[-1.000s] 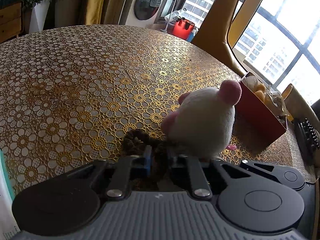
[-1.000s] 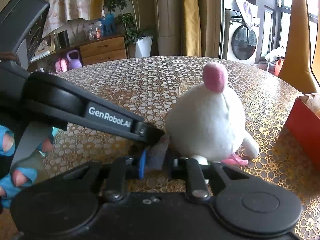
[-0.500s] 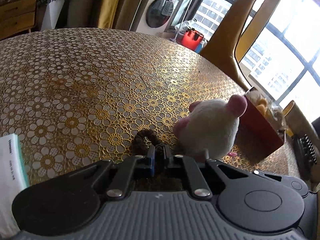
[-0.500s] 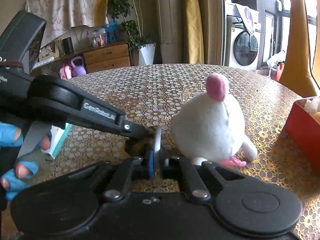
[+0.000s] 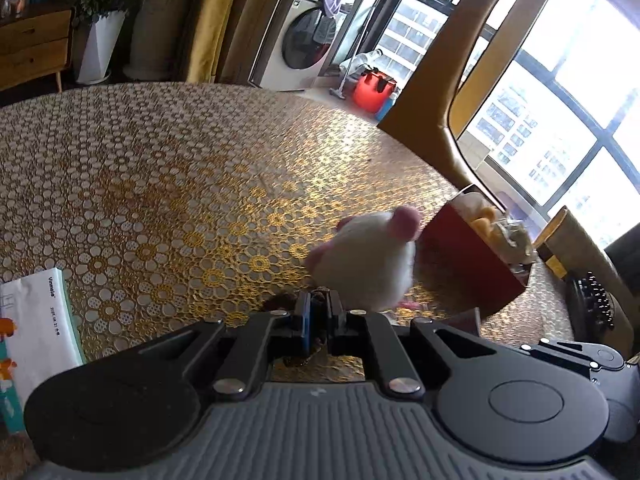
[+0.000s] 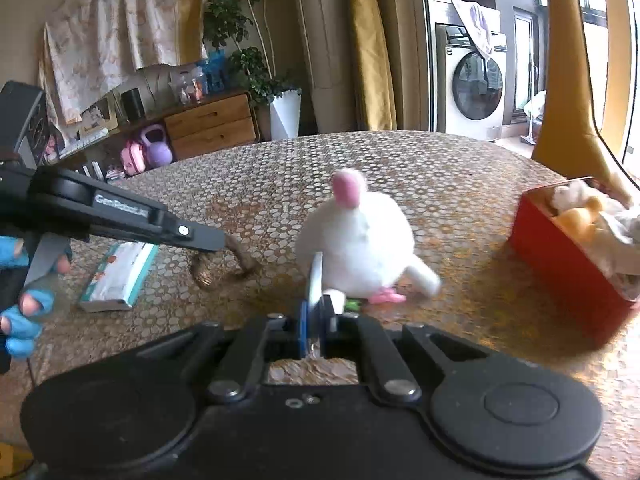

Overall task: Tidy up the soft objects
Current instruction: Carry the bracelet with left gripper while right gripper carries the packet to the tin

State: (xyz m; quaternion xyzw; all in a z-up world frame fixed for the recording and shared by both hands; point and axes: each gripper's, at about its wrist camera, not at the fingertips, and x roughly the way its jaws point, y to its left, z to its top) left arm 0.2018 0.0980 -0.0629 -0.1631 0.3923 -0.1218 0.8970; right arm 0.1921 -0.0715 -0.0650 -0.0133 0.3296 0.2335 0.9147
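My left tool (image 5: pixel 316 320) is clamped on a brown fuzzy ring (image 6: pixel 218 266), a soft loop that hangs from its tip and droops toward the table (image 5: pixel 160 184). In the right wrist view this left tool (image 6: pixel 216 243) reaches in from the left side, with the ring dangling just above the gold lace cloth. My right tool (image 6: pixel 314 328) is pressed together on a thin pale tag (image 6: pixel 316 276) that stands up between its pads; I cannot tell whether the tag joins the toy behind it. Just beyond both tips sits a round white plush toy (image 6: pixel 356 248) with a pink top, pink feet and a small white tail, blurred in both views. To its right stands a red box (image 6: pixel 568 264) holding other soft toys, yellow and cream. A flat white packet (image 6: pixel 120 276) lies on the table to the left, well apart from the plush.
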